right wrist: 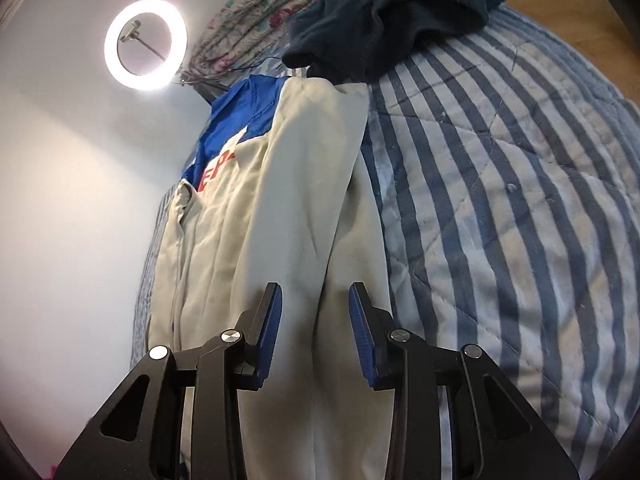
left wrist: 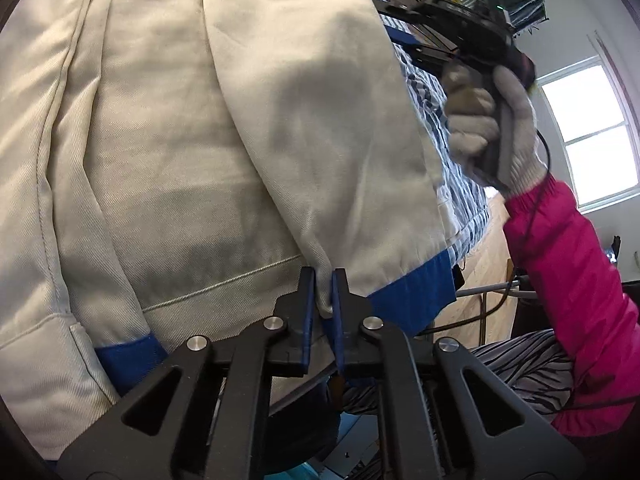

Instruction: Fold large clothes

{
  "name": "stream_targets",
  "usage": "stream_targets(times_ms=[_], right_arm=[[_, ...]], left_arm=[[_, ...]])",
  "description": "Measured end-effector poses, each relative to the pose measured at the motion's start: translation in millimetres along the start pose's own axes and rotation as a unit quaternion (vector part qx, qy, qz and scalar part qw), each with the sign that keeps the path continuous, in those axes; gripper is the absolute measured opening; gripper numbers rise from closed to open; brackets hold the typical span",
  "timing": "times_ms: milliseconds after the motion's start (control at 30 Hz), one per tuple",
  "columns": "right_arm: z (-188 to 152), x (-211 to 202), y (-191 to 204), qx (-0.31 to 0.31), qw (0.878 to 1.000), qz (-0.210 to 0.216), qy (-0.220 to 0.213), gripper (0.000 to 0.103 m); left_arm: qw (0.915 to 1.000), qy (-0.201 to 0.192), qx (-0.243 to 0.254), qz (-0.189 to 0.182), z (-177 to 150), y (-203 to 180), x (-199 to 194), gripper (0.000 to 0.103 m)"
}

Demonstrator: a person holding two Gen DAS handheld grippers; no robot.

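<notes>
Cream jacket hem pinched in left gripper; right gripper apart above it; dark garment beyond.

Both views are fisheye: straight lines bow outward and a dark vignette closes off the corners. In the left wrist view daylight pours through a window far right of the jaws, blown out to plain white. The cream jacket ahead of the jaws is evenly lit, with soft grey shadows in its folds. In the right wrist view a ring light glares up and left of the jaws, washing the wall pale. The striped quilt right of the jaws looks slightly soft; detail smears toward the rim.
</notes>
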State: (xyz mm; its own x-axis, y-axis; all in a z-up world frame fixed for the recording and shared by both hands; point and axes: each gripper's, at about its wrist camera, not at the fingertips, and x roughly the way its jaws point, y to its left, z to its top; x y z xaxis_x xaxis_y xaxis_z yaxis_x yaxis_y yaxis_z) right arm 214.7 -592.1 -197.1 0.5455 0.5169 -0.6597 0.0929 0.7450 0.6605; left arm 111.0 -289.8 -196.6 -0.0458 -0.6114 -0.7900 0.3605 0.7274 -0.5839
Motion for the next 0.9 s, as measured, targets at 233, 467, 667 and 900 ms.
stream_targets(times_ms=[233,467,667,900], right_arm=[[9.2,21.9,-4.7,0.021,1.0,0.014,-0.006,0.028],[26.6,-1.8,43.7,-0.078,0.992,-0.102,-0.01,0.002],[30.3,-15.7,78.4,-0.16,0.967,-0.196,-0.034,0.003],[-4.3,-35.9,57.7,-0.114,0.983,-0.143,0.016,0.005]], left_arm=[[1.0,-0.003,0.005,0.002,-4.6,-3.7,-0.9,0.004],[0.9994,0.0,-0.015,-0.03,-6.2,0.7,-10.9,0.003],[0.9993,0.005,-0.027,-0.024,-6.1,-0.3,-1.8,0.003],[1.0,-0.004,-0.003,-0.006,-6.0,-12.4,0.0,0.003]])
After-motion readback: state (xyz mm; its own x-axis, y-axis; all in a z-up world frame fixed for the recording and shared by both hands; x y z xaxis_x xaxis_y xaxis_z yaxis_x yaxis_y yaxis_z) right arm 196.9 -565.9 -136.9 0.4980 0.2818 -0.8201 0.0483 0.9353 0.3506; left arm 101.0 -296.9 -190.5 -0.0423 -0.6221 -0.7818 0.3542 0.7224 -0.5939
